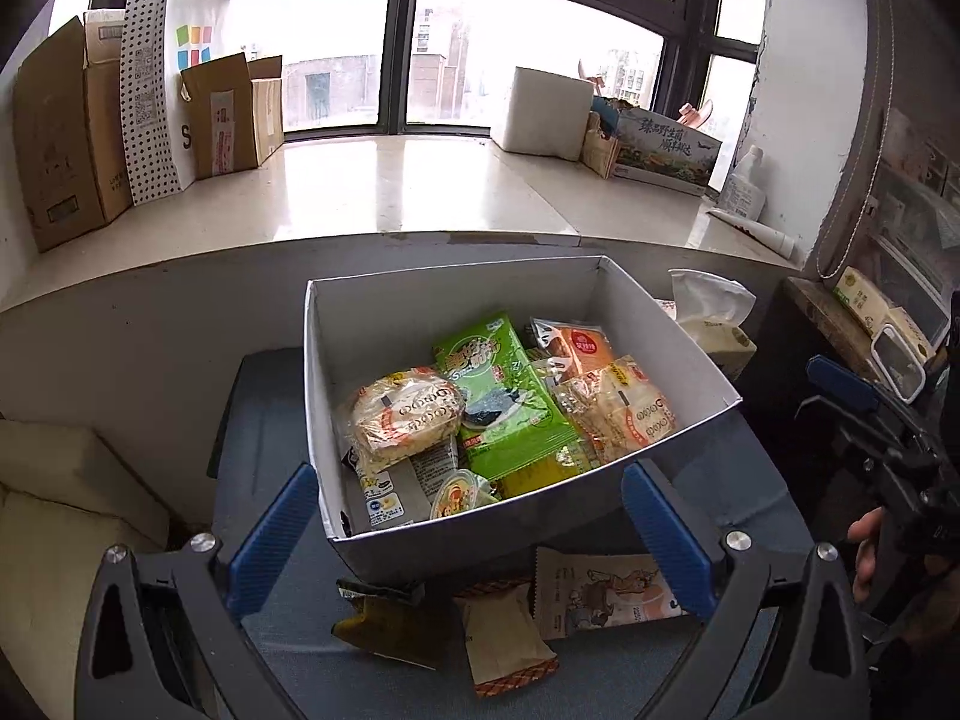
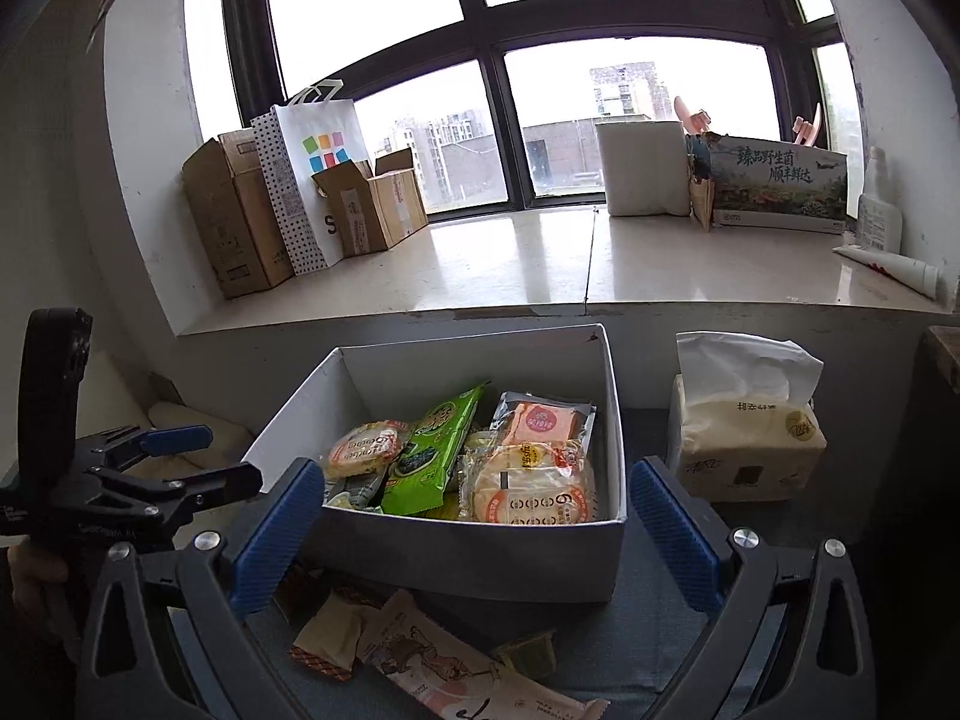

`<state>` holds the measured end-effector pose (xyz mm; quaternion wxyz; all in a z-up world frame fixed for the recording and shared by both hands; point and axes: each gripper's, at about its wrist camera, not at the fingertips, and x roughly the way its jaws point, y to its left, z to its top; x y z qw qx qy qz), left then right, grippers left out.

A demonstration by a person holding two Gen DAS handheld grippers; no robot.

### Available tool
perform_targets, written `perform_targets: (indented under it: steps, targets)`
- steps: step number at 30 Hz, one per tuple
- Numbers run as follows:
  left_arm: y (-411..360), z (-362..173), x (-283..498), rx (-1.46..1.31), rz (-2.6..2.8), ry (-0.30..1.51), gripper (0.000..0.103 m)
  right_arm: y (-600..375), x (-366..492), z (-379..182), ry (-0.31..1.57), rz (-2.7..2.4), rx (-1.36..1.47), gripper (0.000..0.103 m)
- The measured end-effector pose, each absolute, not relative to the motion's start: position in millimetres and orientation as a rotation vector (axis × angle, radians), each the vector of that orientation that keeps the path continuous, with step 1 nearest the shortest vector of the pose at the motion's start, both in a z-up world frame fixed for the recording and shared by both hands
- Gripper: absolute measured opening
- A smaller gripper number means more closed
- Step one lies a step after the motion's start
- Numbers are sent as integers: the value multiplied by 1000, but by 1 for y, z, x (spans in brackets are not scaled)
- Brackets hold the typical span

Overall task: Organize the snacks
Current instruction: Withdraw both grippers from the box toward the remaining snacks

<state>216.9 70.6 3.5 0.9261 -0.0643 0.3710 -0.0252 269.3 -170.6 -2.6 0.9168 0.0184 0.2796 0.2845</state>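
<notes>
1. The left gripper stands with its jaws spread wide and nothing between the pads; the right gripper is likewise wide open and empty.
2. The white box fills the centre of both views and already holds several snacks, among them a green seaweed pack and round rice-cracker packs.
3. 3 loose packets lie on the blue-grey surface in front of the box, at the lower centre of both views: a dark yellow-green packet, a beige packet with an orange checked hem and a pale illustrated packet.
4. Judged from the left wrist view, all 3 sit just below and between the left fingers, so that hand looks nearest. The beige packet's long axis runs down the frame; the illustrated one lies across it.
5. In the right wrist view the illustrated packet runs diagonally toward the lower right, also close under that gripper.
6. Readable writing: Chinese characters on the printed carton at upper right, and a large "6" on a cracker pack. Other labels are too small to read.
7. A tissue pack stands right of the box.
</notes>
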Motion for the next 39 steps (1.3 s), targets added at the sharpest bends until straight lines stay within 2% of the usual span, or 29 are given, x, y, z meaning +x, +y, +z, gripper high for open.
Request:
perform_targets:
  steps: [9,21,28,39]
  targets:
    - [58,19,150,-152,-100,670,103,-198,201,-22,558,626,41,103]
    - [23,-42,64,-172,-118,739,103,-211,155,-104,709,594,14,103]
    - [18,-56,43,-205,-136,758,103,-207,171,-114,747,581,53,103]
    - [31,-63,38,-222,-101,765,103,-179,245,-123,820,529,99,103]
